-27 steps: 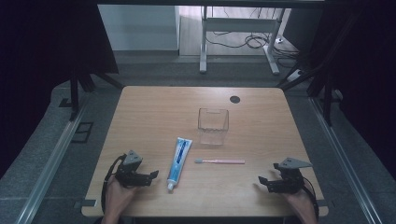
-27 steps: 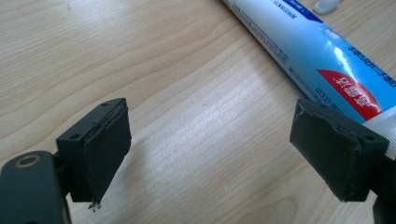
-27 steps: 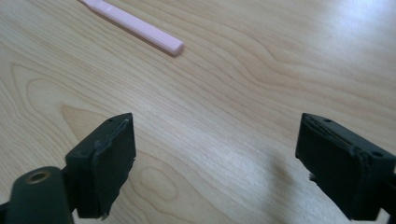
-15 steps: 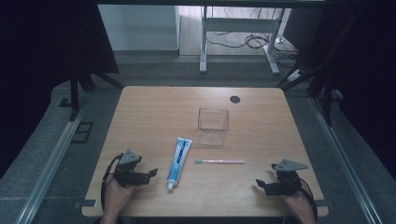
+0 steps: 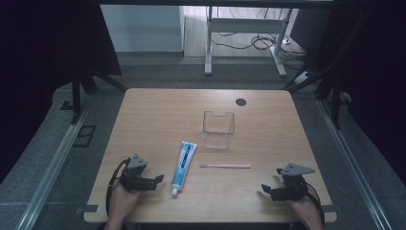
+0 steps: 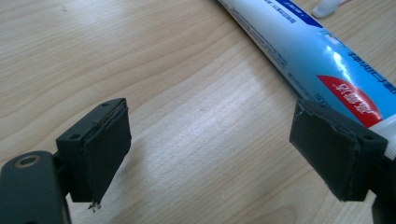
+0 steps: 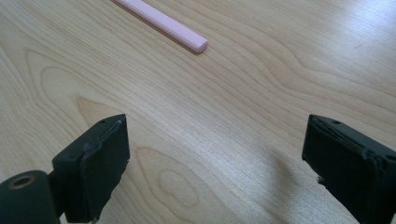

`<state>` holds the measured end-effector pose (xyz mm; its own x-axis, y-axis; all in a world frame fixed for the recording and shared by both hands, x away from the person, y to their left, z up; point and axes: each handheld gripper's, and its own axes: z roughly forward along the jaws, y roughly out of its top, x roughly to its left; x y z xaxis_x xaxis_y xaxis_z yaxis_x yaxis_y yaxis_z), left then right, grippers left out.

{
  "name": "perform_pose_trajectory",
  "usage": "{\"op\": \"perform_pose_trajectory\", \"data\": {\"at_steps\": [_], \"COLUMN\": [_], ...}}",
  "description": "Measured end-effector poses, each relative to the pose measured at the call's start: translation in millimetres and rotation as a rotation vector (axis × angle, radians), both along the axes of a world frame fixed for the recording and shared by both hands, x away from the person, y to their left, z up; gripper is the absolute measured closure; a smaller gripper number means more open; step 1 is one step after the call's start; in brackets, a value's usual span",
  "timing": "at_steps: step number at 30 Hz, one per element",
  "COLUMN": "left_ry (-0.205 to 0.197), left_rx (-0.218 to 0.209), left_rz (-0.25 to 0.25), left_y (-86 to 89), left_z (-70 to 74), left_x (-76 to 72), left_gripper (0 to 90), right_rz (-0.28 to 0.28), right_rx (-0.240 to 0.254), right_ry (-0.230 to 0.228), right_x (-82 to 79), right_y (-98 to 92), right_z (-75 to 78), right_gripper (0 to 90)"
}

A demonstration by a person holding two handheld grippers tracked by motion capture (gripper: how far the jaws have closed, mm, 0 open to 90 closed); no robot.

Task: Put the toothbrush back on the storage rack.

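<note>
Nearest, the left gripper (image 5: pixel 154 182) is held with jaws wide and empty, the toothpaste tube (image 5: pixel 183 160) lying just beside it at three o'clock; a skewed approach could roll the tube away. Likewise wide and empty, the right gripper (image 5: pixel 266 189) is aimed toward the pink toothbrush (image 5: pixel 225 166) at ten o'clock, whose thin handle could be skidded toward the clear cup (image 5: pixel 218 130) at twelve o'clock.

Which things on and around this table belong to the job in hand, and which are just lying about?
In the job:
tube
toothbrush
cup
left tool, open
right tool, open

Lying about:
cables on the floor
metal stand behind the table
</note>
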<state>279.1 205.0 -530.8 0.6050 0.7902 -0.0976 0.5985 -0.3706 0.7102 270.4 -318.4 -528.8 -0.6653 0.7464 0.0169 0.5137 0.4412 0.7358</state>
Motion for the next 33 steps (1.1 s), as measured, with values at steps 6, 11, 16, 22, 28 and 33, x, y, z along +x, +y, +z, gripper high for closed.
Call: {"op": "perform_pose_trajectory", "data": {"at_steps": [6, 11, 16, 22, 28, 33], "left_ry": [-0.007, -0.008, -0.006, -0.012, -0.009, -0.006], "left_rx": [0.017, 0.011, 0.004, 0.011, 0.011, 0.012], "left_rz": [-0.009, -0.011, -0.011, -0.018, -0.021, -0.017], "left_y": [-4.0, -4.0, -3.8, -3.8, -4.4, -5.2], "left_z": [0.1, -0.2, -0.6, -0.6, -1.0, -1.3], "left_x": [-0.1, -0.2, -0.3, -0.1, 0.1, -0.2], "left_gripper": [12.8, 12.8, 12.8, 12.8, 12.8, 12.8], "right_rz": [-0.008, -0.017, -0.022, -0.026, 0.007, 0.023], "right_rx": [-0.001, 0.037, 0.021, 0.027, 0.034, 0.024], "right_ry": [0.012, 0.033, 0.035, 0.048, 0.019, 0.023], "right_x": [0.1, 1.0, 0.7, 1.4, 1.1, 4.6], "right_y": [1.2, 2.5, 6.0, 8.6, 9.7, 12.9], "right_z": [1.8, 4.7, 7.0, 12.1, 16.0, 15.2], "right_gripper": [10.8, 14.0, 14.0, 34.5, 51.1, 58.1]}}
